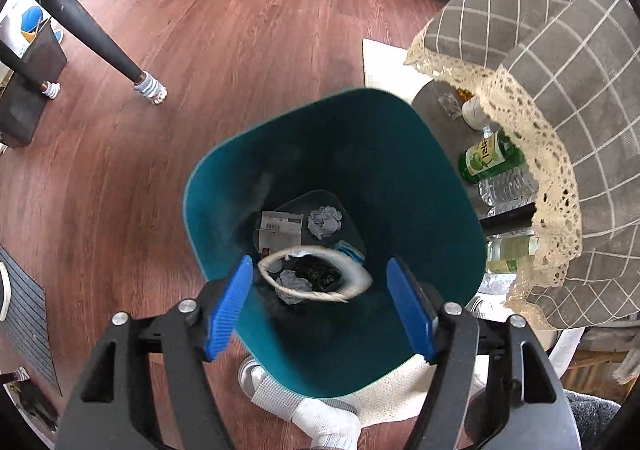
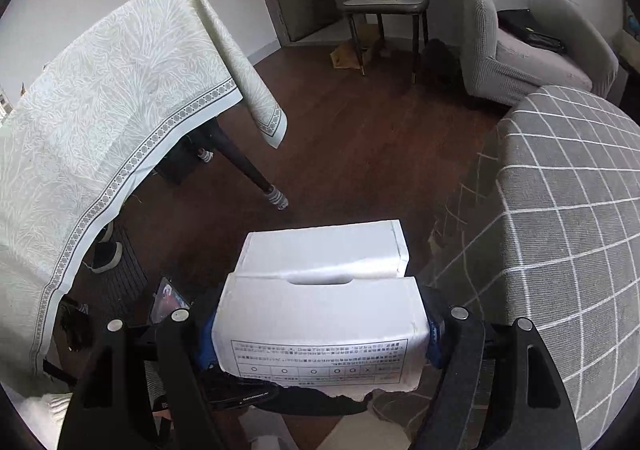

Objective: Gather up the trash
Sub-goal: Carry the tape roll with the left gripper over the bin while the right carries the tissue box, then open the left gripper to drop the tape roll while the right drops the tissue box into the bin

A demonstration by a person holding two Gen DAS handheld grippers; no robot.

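A teal bin (image 1: 400, 177) stands upright holding crumpled paper (image 1: 325, 221); a torn white box (image 2: 320, 306) is held aloft.

Left wrist looks steeply down into bin (image 1: 400, 177); right faces across room, sharing checked cloth (image 2: 568, 209)

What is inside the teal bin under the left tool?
In the teal bin: a printed paper scrap, two crumpled paper balls, a white rope ring around something dark, and a blue-and-white item. The bottom beneath them is covered.

Red-brown wood floor (image 2: 360, 137); pale-clothed table (image 2: 120, 97) at nine o'clock; grey armchair (image 2: 520, 49) at two; checked tablecloth (image 2: 568, 209) at three.
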